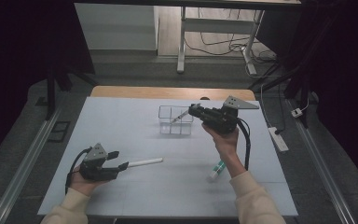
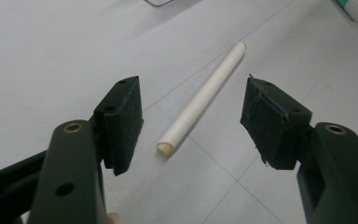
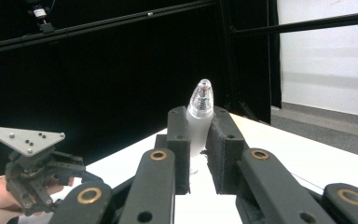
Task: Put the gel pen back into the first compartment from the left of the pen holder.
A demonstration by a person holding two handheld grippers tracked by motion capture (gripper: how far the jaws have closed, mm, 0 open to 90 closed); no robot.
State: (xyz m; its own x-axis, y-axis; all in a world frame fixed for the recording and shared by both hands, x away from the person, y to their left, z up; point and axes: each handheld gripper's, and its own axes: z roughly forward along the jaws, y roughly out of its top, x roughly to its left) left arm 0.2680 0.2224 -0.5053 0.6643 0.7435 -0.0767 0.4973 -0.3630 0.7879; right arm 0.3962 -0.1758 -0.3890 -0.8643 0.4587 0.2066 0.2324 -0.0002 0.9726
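My right claw (image 3: 199, 154) grips a clear pen (image 3: 198, 122); my left claw (image 2: 191, 123) gapes wide.
The white pen (image 2: 204, 95) lies flat on the tabletop (image 1: 121, 126) between the left jaws, untouched, long axis pointing away.

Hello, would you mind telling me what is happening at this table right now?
A person is working with a two-jaw gripper in each hand. The right gripper is shut on a clear pen, holding it over the clear box at the far side of the table. The left gripper is open, its jaws on either side of a white pen lying on the table, not touching it. A white and green marker lies near the right forearm.
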